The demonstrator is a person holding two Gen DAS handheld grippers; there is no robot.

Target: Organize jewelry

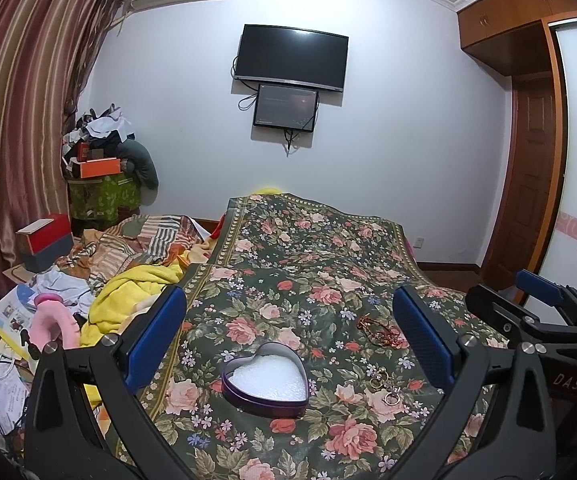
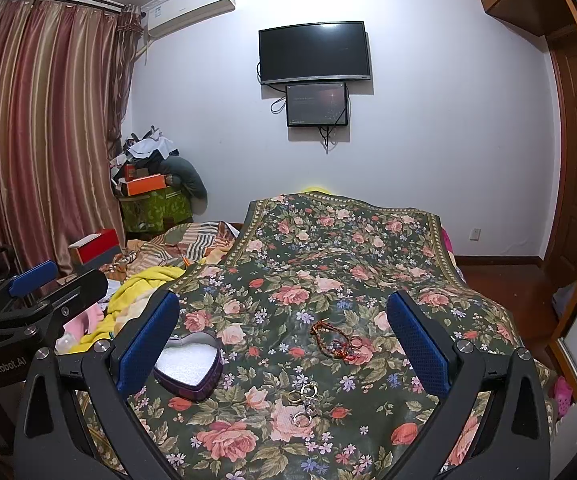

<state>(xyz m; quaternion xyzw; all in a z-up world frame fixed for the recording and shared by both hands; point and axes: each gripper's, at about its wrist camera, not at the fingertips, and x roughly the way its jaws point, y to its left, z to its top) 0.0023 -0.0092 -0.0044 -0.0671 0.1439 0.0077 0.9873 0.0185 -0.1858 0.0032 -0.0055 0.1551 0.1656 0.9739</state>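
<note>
A purple heart-shaped tin (image 1: 265, 380) with white foam inside lies open on the floral bedspread (image 1: 288, 264); it also shows in the right wrist view (image 2: 189, 364). A red braided bracelet (image 1: 378, 330) (image 2: 338, 342) lies to its right. Several gold and silver rings (image 1: 384, 386) (image 2: 303, 402) lie nearer. My left gripper (image 1: 288, 340) is open and empty above the tin. My right gripper (image 2: 282, 344) is open and empty above the jewelry. Each gripper shows at the edge of the other's view.
Yellow blanket (image 1: 128, 296), patterned quilt (image 1: 140, 240), papers and a pink toy (image 1: 54, 326) clutter the bed's left side. A red and grey box (image 1: 44, 240) stands by the curtain. A TV (image 1: 290, 58) hangs on the far wall. A wooden wardrobe (image 1: 536, 140) stands right.
</note>
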